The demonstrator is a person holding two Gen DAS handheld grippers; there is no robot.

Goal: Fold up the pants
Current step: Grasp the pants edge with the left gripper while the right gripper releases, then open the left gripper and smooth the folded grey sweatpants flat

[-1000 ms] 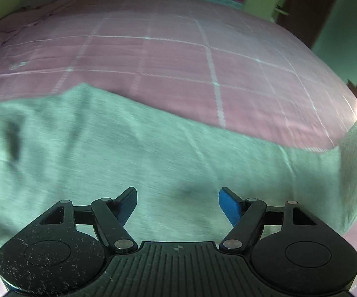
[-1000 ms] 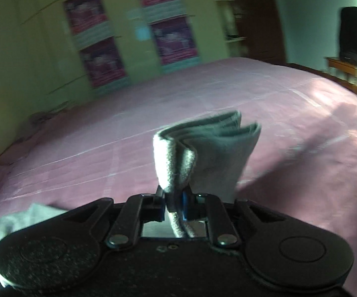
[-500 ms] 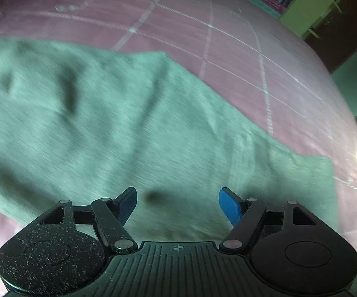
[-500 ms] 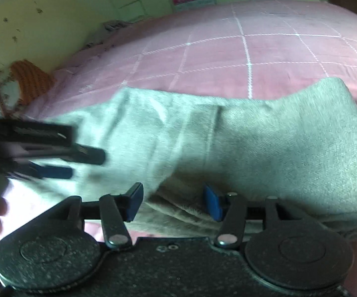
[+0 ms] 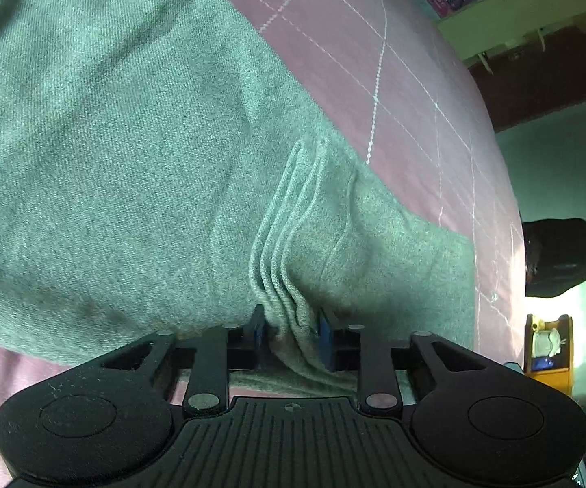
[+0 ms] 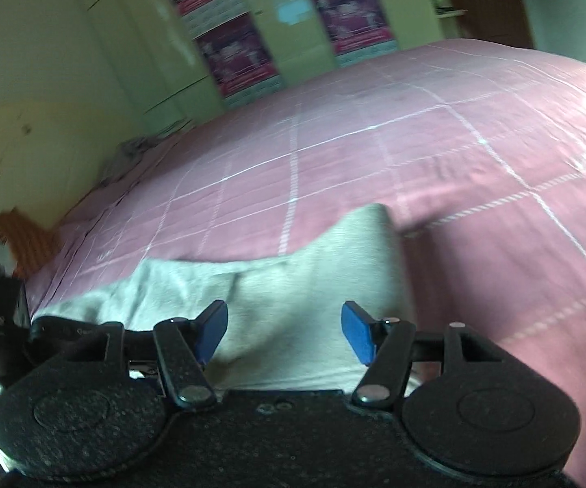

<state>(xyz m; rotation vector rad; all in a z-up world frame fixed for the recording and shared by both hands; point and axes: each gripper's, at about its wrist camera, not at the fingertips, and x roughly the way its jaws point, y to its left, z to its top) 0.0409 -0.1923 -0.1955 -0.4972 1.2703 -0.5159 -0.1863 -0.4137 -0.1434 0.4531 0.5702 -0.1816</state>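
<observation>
Left gripper (image 5: 289, 335): jaws closing, blue pads pinched on a bunched stack of edges of the grey pants (image 5: 130, 142); several layered hems fan upward from between the pads. The rest of the pants spreads flat ahead of and to the left of the claw, over the pink checked bedspread (image 5: 394, 61), which shows beyond and to the right of it. Far right of the claw: a dark chair back (image 5: 557, 260) and a small yellow stand (image 5: 549, 354).

Right gripper (image 6: 285, 331): jaws opening, blue pads well apart, nothing pressed between them; the pants (image 6: 293, 284) lie just below and ahead of the gap. To the left of this claw, part of the other gripper's black body (image 6: 4, 325). Ahead: the bedspread (image 6: 415, 142), then green cupboard doors with purple posters (image 6: 236, 57).
</observation>
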